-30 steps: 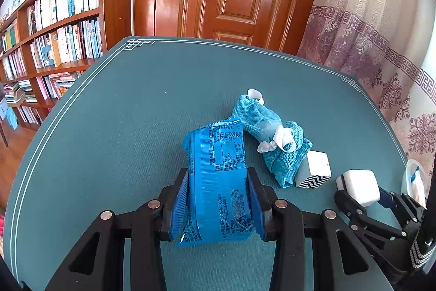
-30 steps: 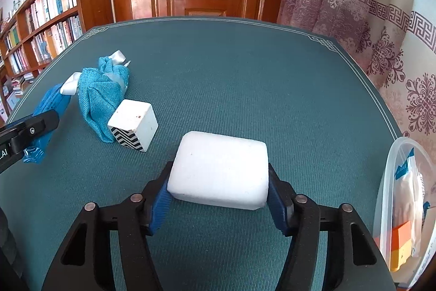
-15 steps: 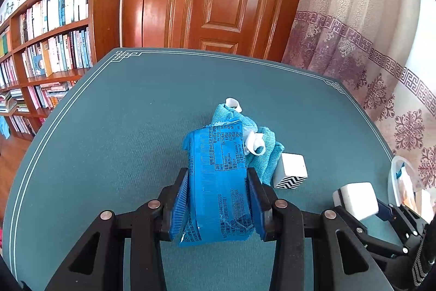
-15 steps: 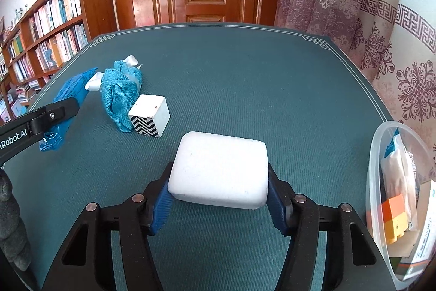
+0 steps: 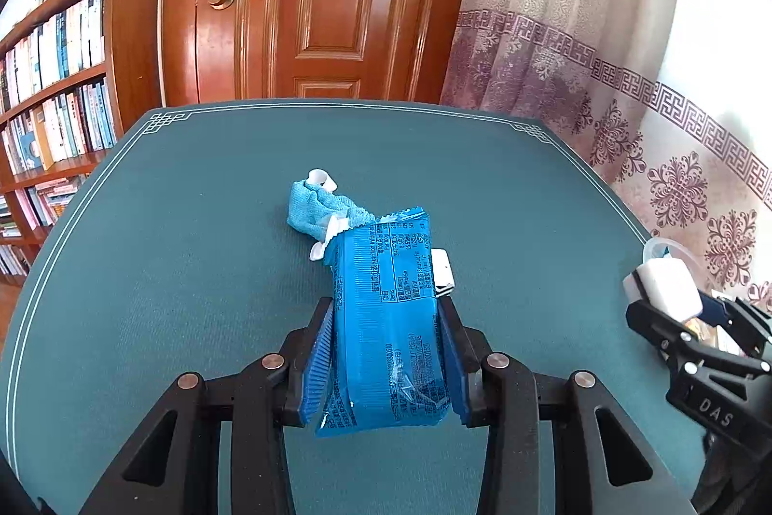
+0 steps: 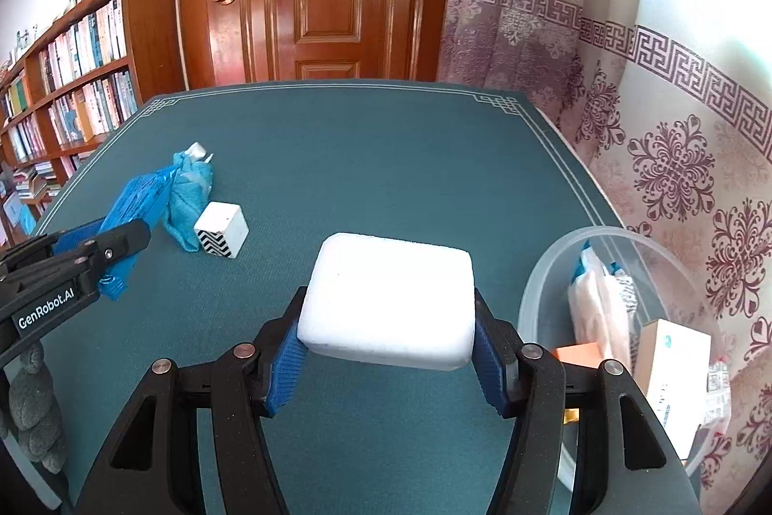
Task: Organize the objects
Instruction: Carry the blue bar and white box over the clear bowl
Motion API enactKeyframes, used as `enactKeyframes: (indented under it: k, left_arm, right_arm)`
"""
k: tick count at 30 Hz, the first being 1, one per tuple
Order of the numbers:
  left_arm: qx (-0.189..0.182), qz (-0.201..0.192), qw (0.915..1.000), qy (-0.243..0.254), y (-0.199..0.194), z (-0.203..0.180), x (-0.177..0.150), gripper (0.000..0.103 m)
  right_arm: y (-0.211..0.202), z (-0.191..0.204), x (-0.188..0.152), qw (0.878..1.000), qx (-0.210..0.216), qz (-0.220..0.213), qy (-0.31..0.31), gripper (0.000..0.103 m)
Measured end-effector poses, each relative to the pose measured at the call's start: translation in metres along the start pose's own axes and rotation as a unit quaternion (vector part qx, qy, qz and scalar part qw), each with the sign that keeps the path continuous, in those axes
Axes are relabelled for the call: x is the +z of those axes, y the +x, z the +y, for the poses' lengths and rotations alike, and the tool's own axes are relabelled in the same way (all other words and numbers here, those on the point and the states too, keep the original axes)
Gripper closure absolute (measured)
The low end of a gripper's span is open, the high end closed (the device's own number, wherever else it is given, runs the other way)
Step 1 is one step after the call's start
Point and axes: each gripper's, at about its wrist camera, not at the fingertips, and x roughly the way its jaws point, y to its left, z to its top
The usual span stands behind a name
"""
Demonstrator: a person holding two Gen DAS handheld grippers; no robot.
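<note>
Clamped above the green felt table (image 6: 386,158): crinkly blue foil snack packet (image 5: 386,322) in left gripper (image 5: 386,351), white foam block (image 6: 386,298) in right gripper (image 6: 386,351); risk of slipping short of clear plastic tub (image 6: 545,298).

On my teal cloth-covered table (image 6: 386,158) lie a crumpled turquoise towel (image 6: 190,196), a white cube with zigzag side (image 6: 222,229) and a clear plastic tub (image 6: 545,273).
</note>
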Motion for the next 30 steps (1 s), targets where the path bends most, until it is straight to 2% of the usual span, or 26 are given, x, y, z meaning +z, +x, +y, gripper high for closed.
enactKeyframes:
  k: [6,13,24,30]
  left_arm:
    - [-0.015,0.009,0.9997,0.017,0.002,-0.013,-0.006,0.060]
    - [-0.037,0.014,0.9987,0.031,0.000,-0.027,-0.010,0.060]
    - [-0.069,0.021,0.9965,0.043,-0.001,-0.037,-0.013,0.060]
    - [-0.067,0.021,0.9961,0.054,0.000,-0.044,-0.013,0.060]
  right_arm:
    - [-0.009,-0.041,0.008,0.999,-0.036,-0.005,0.020,0.041]
    - [-0.014,-0.107,0.019,0.994,-0.078,-0.009,0.071,0.041]
    - [0.010,-0.199,0.009,0.980,-0.102,0.024,0.171,0.040]
    - [0.010,-0.217,0.000,0.976,-0.099,0.024,0.190,0.037]
